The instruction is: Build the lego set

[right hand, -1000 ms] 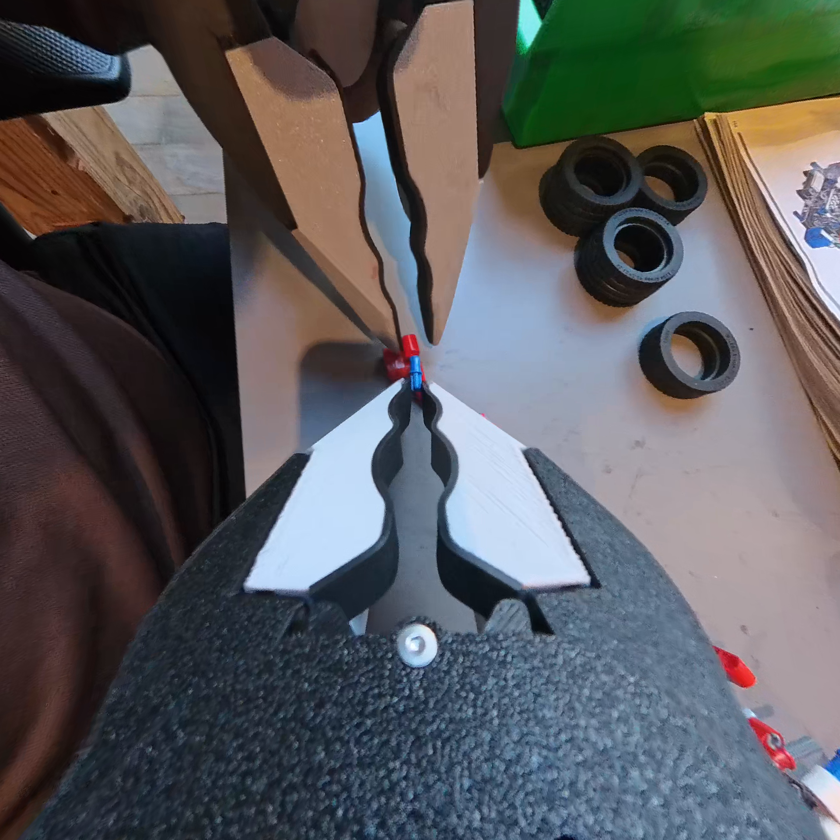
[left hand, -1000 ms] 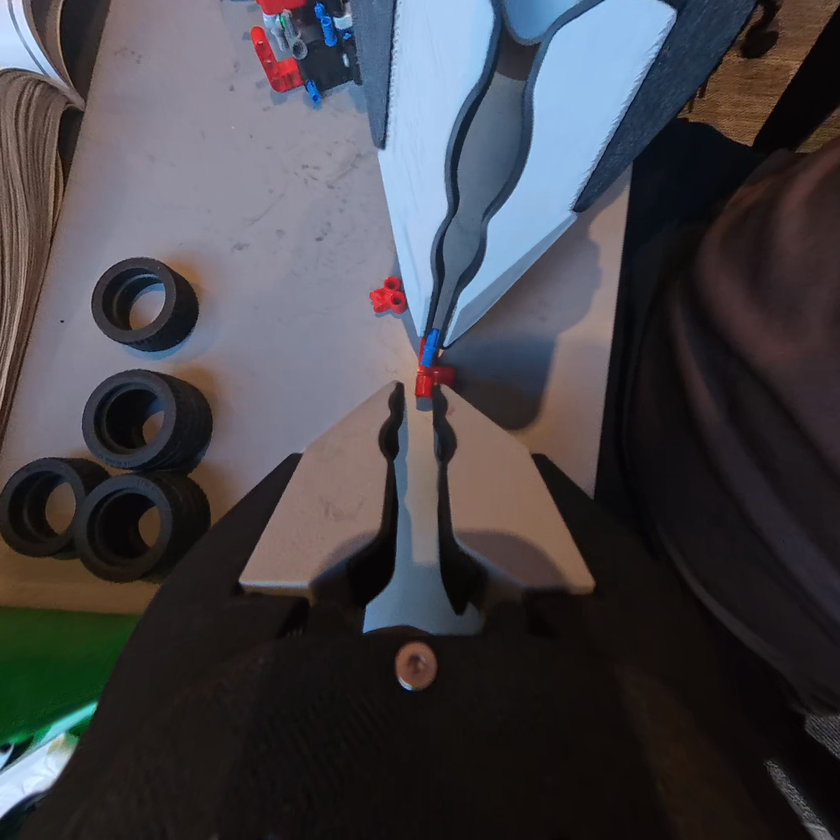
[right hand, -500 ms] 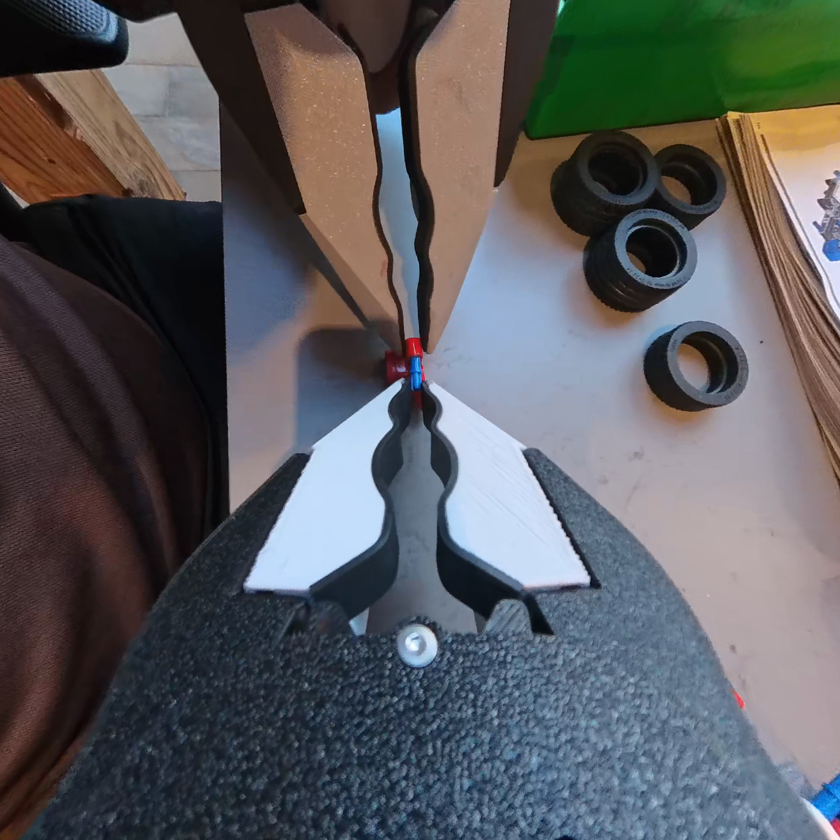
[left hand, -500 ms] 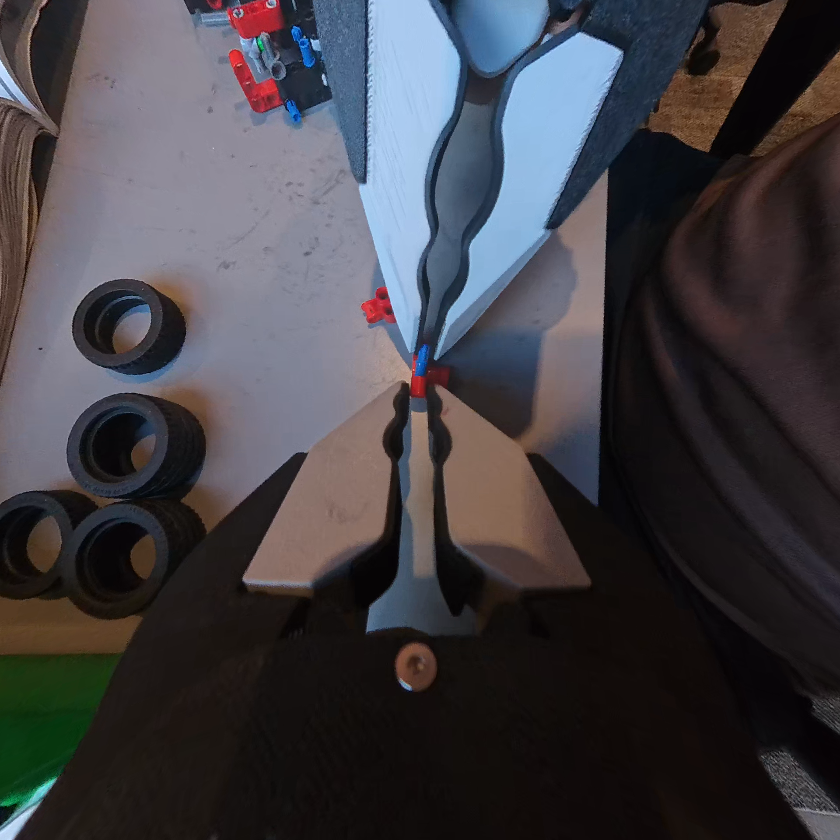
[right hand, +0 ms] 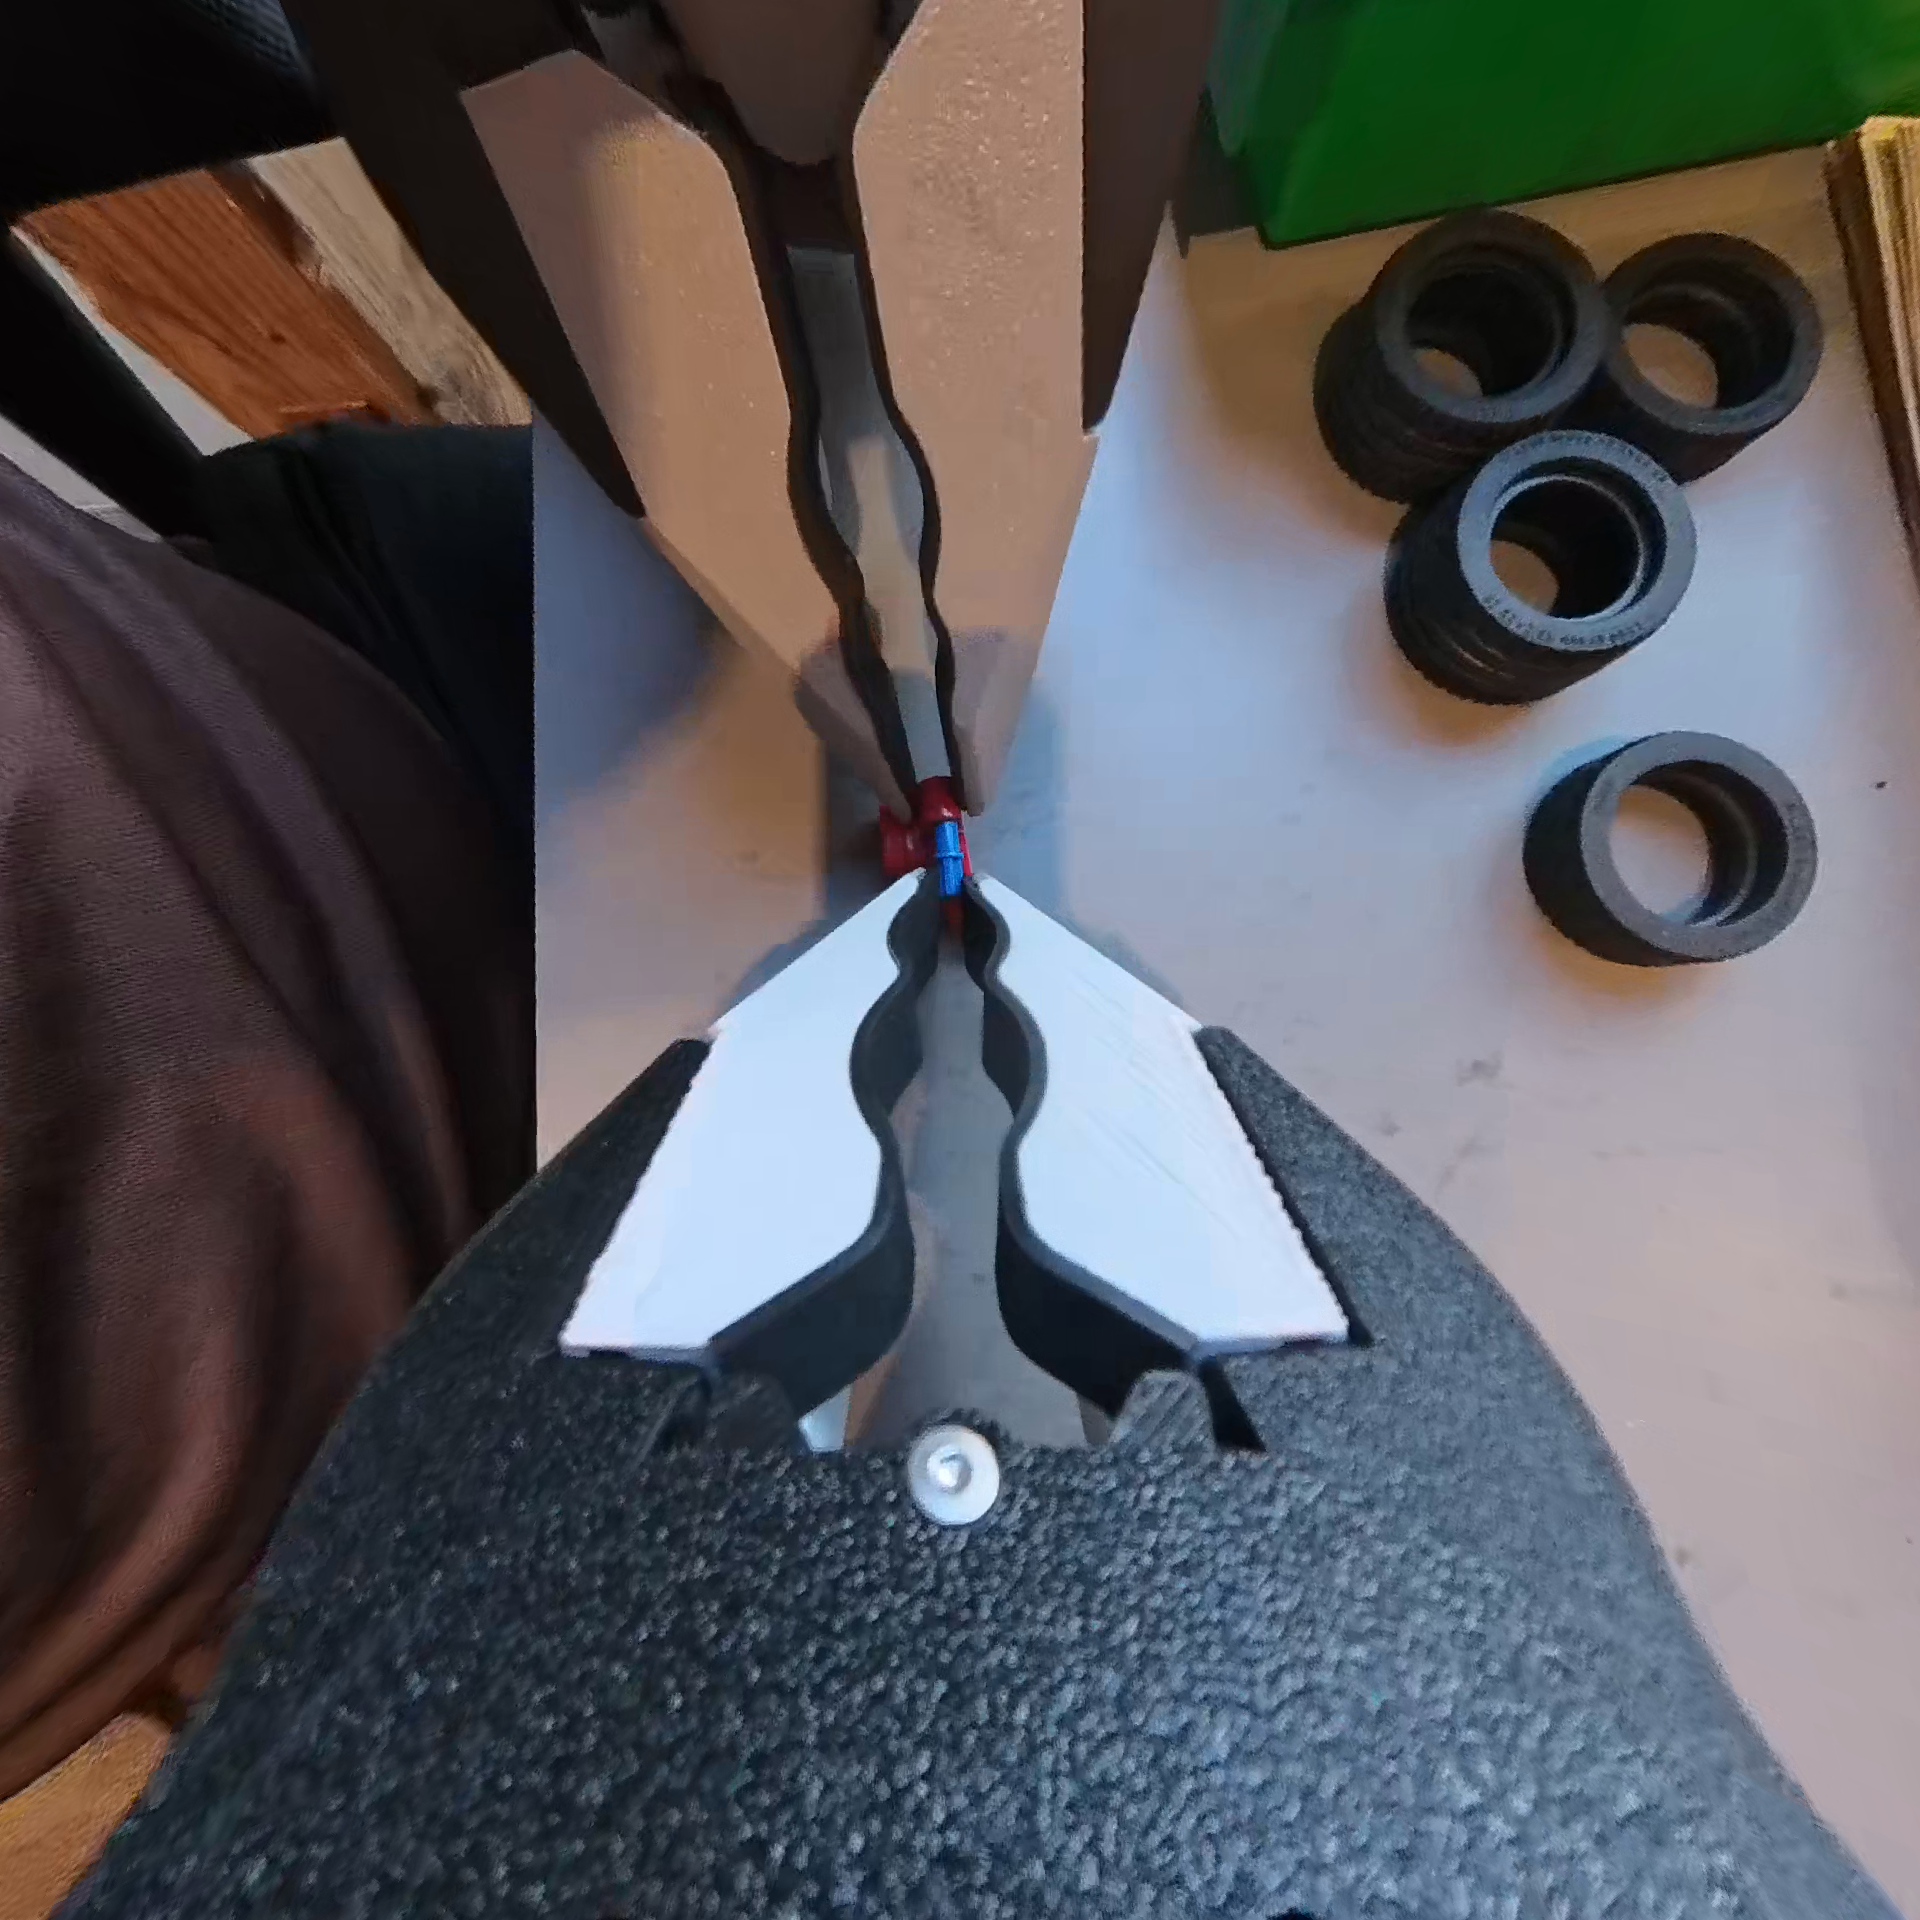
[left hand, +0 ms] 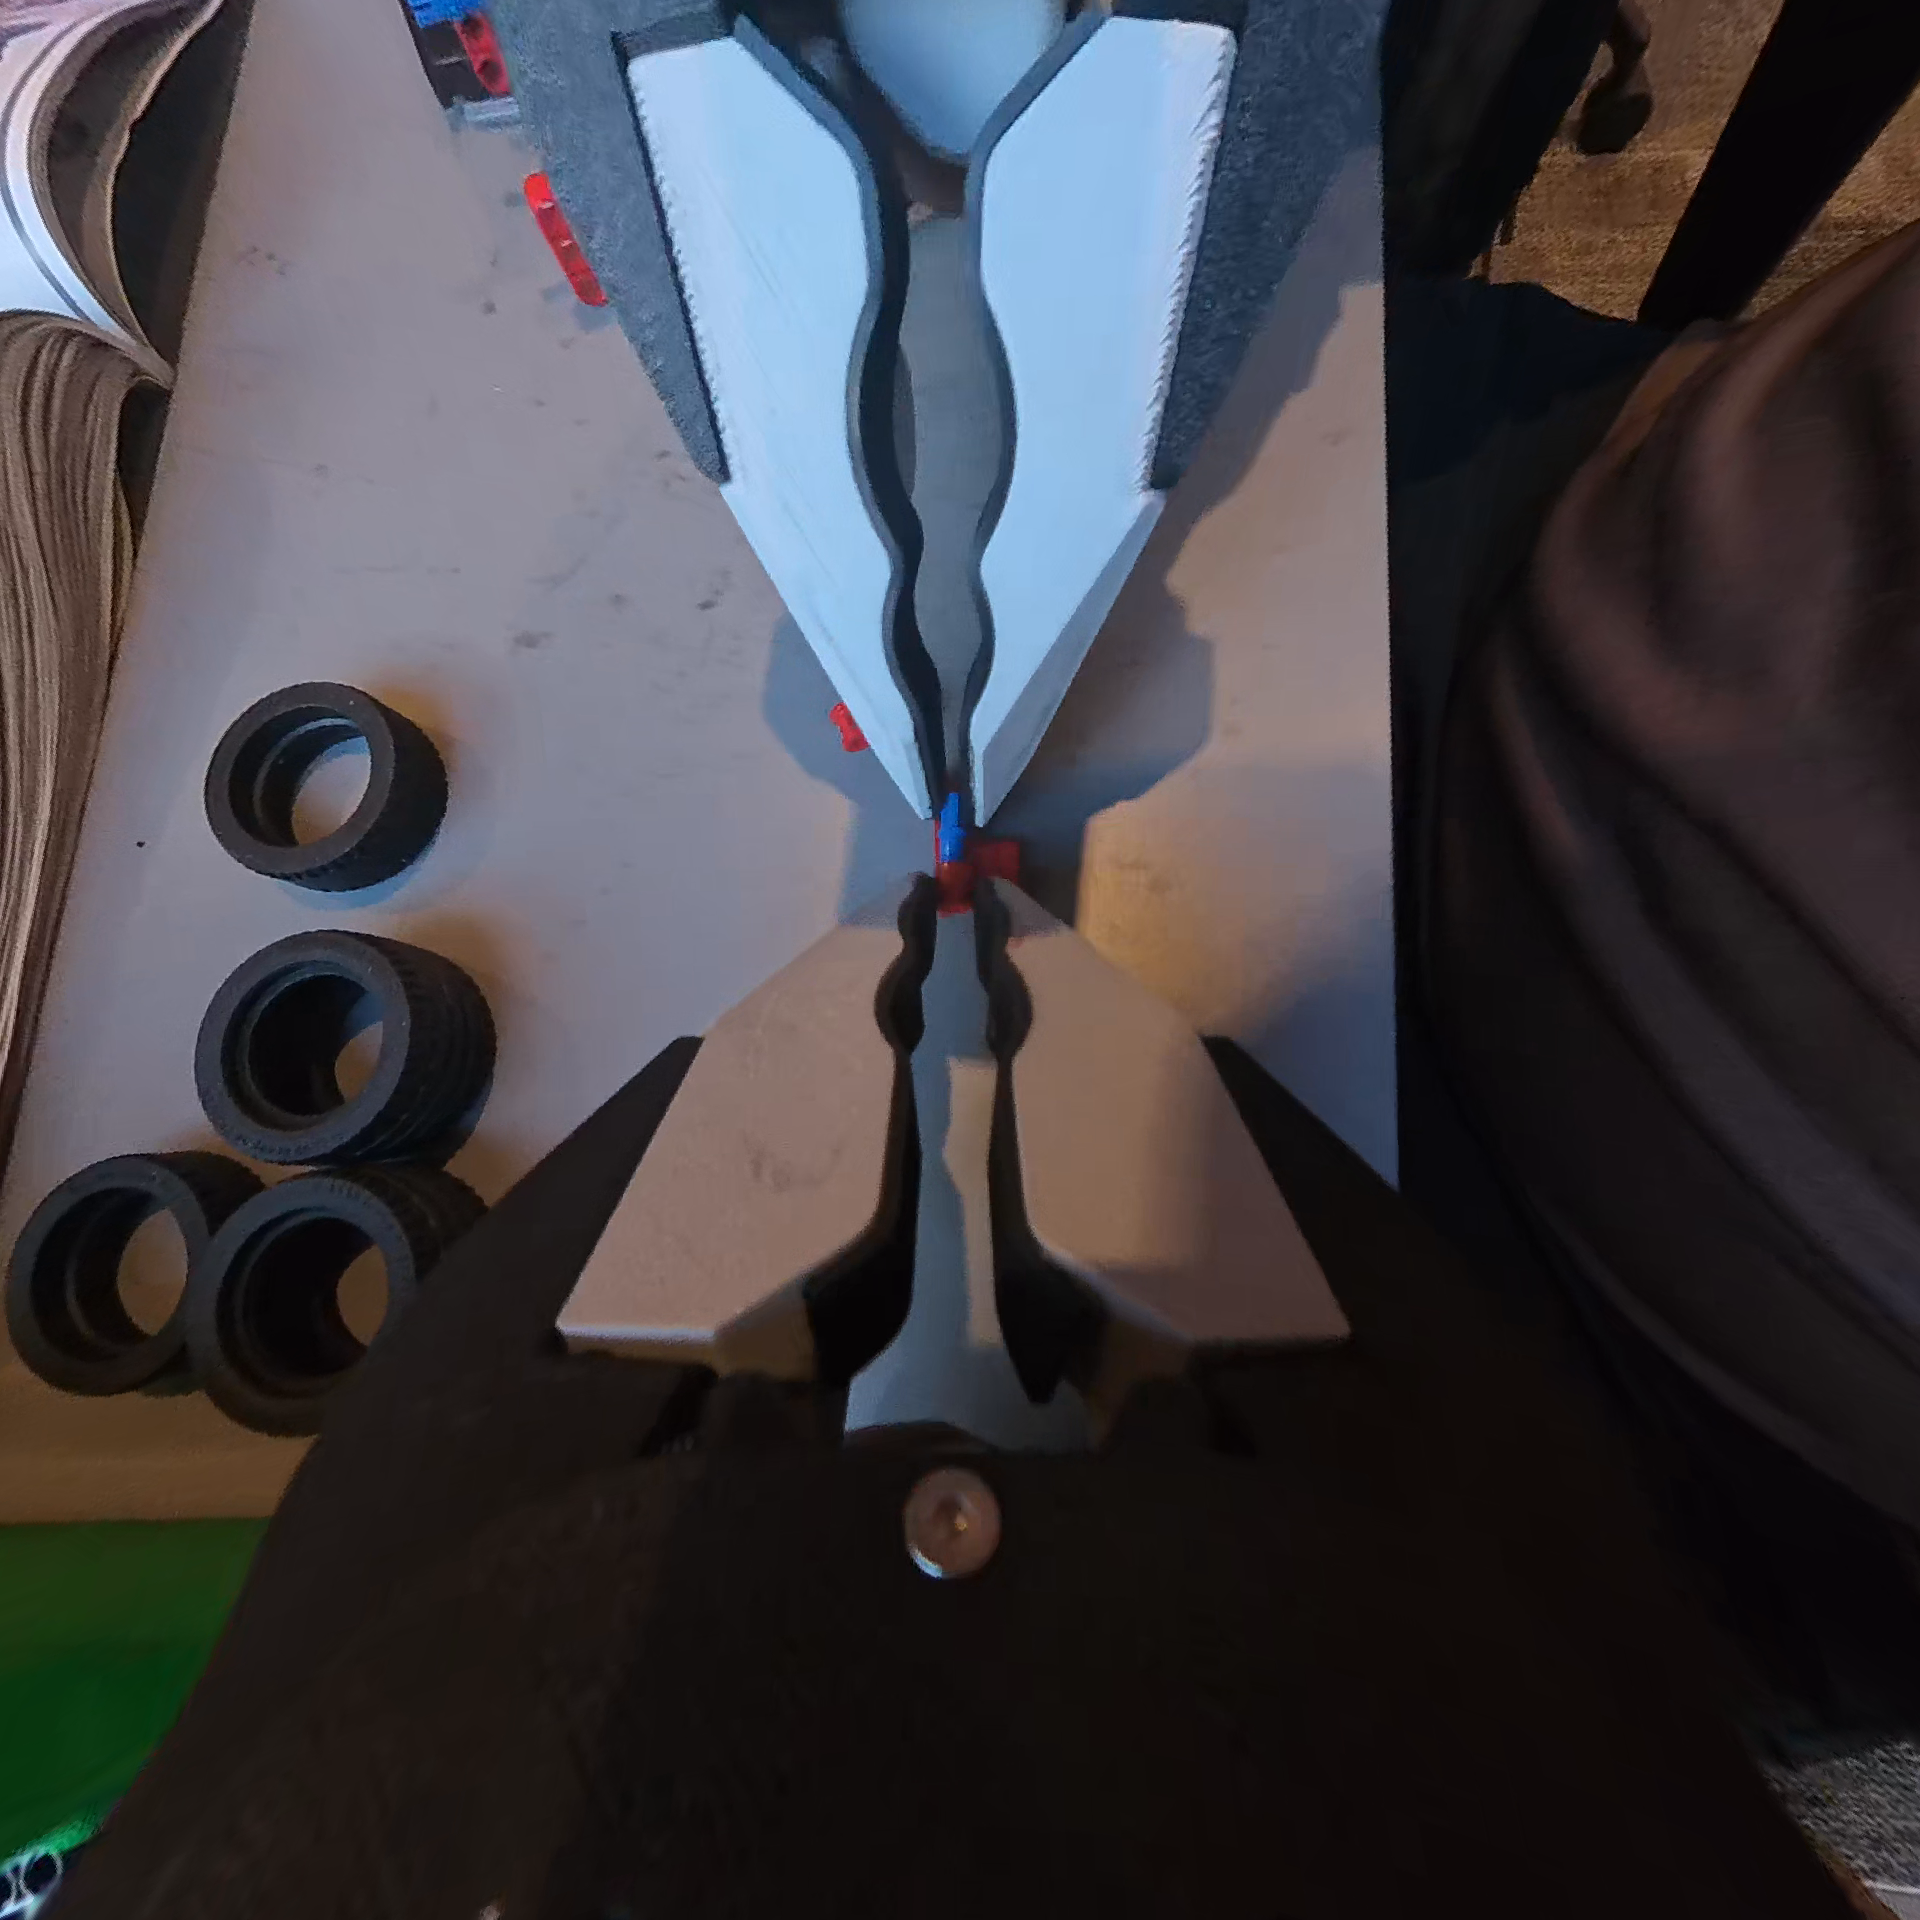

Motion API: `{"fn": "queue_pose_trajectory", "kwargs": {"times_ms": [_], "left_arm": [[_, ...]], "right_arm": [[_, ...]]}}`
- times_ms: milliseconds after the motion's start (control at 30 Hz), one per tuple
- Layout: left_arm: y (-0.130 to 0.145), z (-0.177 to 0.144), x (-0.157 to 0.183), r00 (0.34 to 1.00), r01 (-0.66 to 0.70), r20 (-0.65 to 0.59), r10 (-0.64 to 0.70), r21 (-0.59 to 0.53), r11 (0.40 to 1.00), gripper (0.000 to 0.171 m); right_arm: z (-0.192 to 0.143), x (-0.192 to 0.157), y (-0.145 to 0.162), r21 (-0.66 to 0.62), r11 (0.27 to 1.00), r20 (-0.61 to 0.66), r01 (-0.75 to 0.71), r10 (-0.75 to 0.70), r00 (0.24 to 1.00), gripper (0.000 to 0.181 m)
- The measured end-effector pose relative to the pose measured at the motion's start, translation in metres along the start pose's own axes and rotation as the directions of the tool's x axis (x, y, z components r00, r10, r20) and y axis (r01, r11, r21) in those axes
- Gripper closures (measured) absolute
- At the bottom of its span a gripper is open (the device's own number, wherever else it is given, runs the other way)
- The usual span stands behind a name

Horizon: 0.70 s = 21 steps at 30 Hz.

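Observation:
My left gripper (left hand: 951, 896), with grey fingers, is shut on a small red connector (left hand: 966, 868) just above the table near its edge. My right gripper (right hand: 943, 896), with white fingers, is shut on a blue pin (right hand: 945, 871). The two grippers meet tip to tip, and the blue pin (left hand: 950, 812) touches the red connector (right hand: 914, 826), in line with one of its holes. The right gripper (left hand: 951, 805) comes in from the top of the left wrist view. The left gripper (right hand: 928, 792) comes in from the top of the right wrist view. How deep the pin sits is hidden.
Several black tires (left hand: 327, 800) (right hand: 1538, 566) lie on the grey table (left hand: 468, 520). A loose red piece (left hand: 847, 725) and a red beam (left hand: 566, 244) lie beside the right gripper. There is a green box (right hand: 1558, 94), a booklet (left hand: 62, 416) and a person's dark clothing (left hand: 1714, 831) at the table edge. Left and right tips are no more than a few centimetres apart.
The right gripper has swung into straight line with the left one. The blue pin has closed onto the red connector. Both grippers stayed shut.

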<state>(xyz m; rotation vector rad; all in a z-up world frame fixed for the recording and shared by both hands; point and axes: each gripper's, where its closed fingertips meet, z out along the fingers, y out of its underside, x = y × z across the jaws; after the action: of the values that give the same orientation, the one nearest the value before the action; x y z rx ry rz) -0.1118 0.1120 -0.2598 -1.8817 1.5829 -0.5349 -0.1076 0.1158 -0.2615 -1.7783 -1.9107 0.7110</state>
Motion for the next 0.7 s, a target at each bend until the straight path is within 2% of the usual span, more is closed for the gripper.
{"fn": "queue_pose_trajectory", "kwargs": {"times_ms": [133, 233, 367, 467, 700], "left_arm": [[0.000, 0.000, 0.000, 0.999, -0.028, -0.016, 0.028, -0.002, 1.000, 0.168], [0.001, 0.000, 0.000, 0.998, -0.059, -0.017, 0.059, -0.012, 0.998, 0.168], [0.001, 0.006, 0.005, 0.995, -0.097, -0.020, 0.096, -0.008, 0.995, 0.168], [0.002, 0.008, -0.002, 0.998, -0.055, 0.020, 0.055, 0.000, 0.998, 0.168], [0.001, 0.004, -0.004, 1.000, -0.028, 0.012, 0.028, 0.025, 0.999, 0.168]], "right_arm": [[-0.001, -0.001, 0.000, -0.043, 0.999, 0.073, -0.014, 0.017, 0.997, 0.179], [-0.002, -0.002, -0.001, -0.111, 0.989, 0.161, -0.093, 0.111, 0.981, 0.178], [-0.002, -0.004, -0.014, -0.106, 0.985, 0.213, -0.135, 0.155, 0.965, 0.179], [-0.002, 0.002, -0.012, -0.120, 0.987, 0.159, -0.107, 0.126, 0.979, 0.178], [-0.006, 0.009, -0.005, -0.020, 0.981, 0.110, -0.193, 0.194, 0.975, 0.178]]}}
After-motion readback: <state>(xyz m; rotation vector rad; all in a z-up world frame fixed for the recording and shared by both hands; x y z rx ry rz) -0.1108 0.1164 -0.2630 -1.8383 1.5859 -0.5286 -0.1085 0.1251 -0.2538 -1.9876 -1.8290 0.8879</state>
